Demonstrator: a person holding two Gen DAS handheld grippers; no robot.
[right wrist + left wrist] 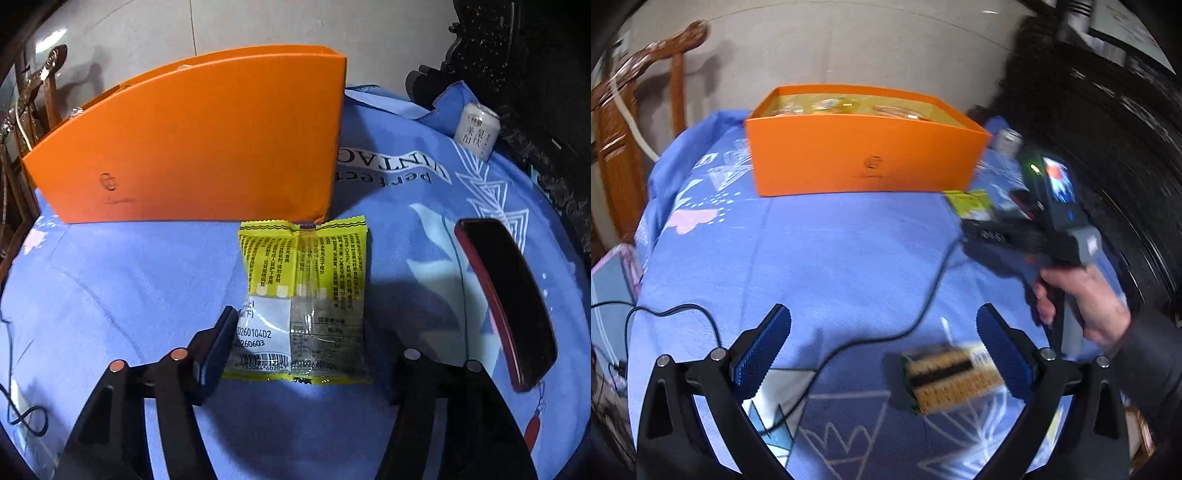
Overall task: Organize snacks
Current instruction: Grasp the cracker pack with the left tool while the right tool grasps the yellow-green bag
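An open orange box (pixel 864 155) stands at the far side of the blue cloth, with several wrapped snacks inside; it also shows in the right wrist view (pixel 199 144). My left gripper (pixel 882 350) is open above the cloth, with a blurred yellow-and-black biscuit pack (pixel 949 380) lying next to its right finger. My right gripper (pixel 306 350) is open, its fingers on either side of a yellow snack packet (pixel 303 291) lying flat in front of the box. The right gripper's body (pixel 1034 221) shows in the left wrist view, over that packet (pixel 967 203).
A dark phone in a red case (pixel 506 299) lies right of the packet. A small white can (pixel 476 129) stands at the far right. A black cable (pixel 886 332) crosses the cloth. A wooden chair (pixel 624 122) stands at the left, dark furniture (pixel 1108 147) at the right.
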